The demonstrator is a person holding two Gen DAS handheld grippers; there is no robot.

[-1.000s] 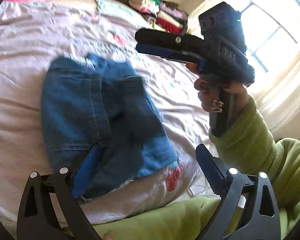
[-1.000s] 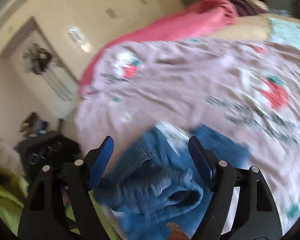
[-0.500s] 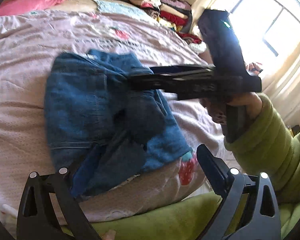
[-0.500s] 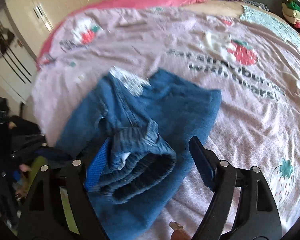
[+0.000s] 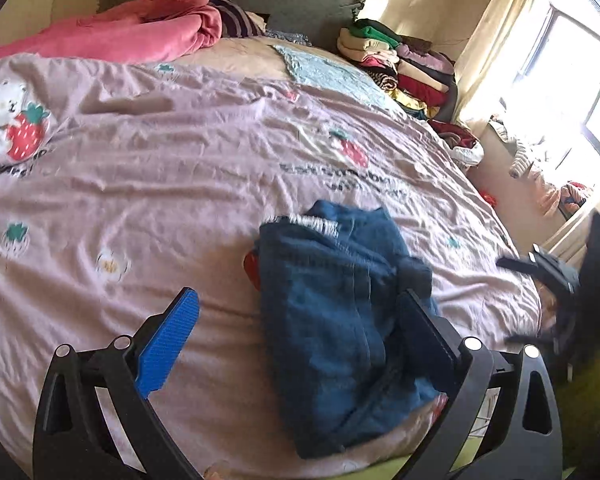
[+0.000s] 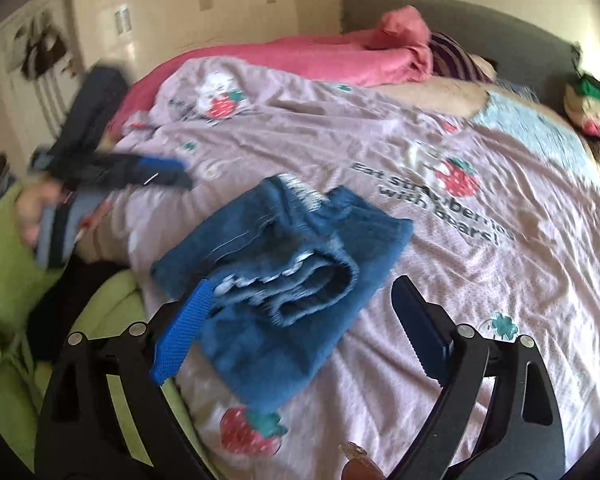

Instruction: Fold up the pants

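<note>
Folded pants (image 5: 340, 320) lie released on the pink bedspread (image 5: 160, 184) near its front edge. Both claws have been pulled back, jaws apart, empty: left gripper (image 5: 300, 344), right gripper (image 6: 300, 320).

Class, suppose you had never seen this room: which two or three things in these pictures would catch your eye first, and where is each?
First, the folded blue denim pants lying near the front edge of the pink strawberry-print bedspread. Framing them are the open left gripper and the open right gripper, neither gripping cloth. At the back, a crumpled pink blanket lies by the headboard, and a stack of folded clothes stands at the far right corner.
</note>
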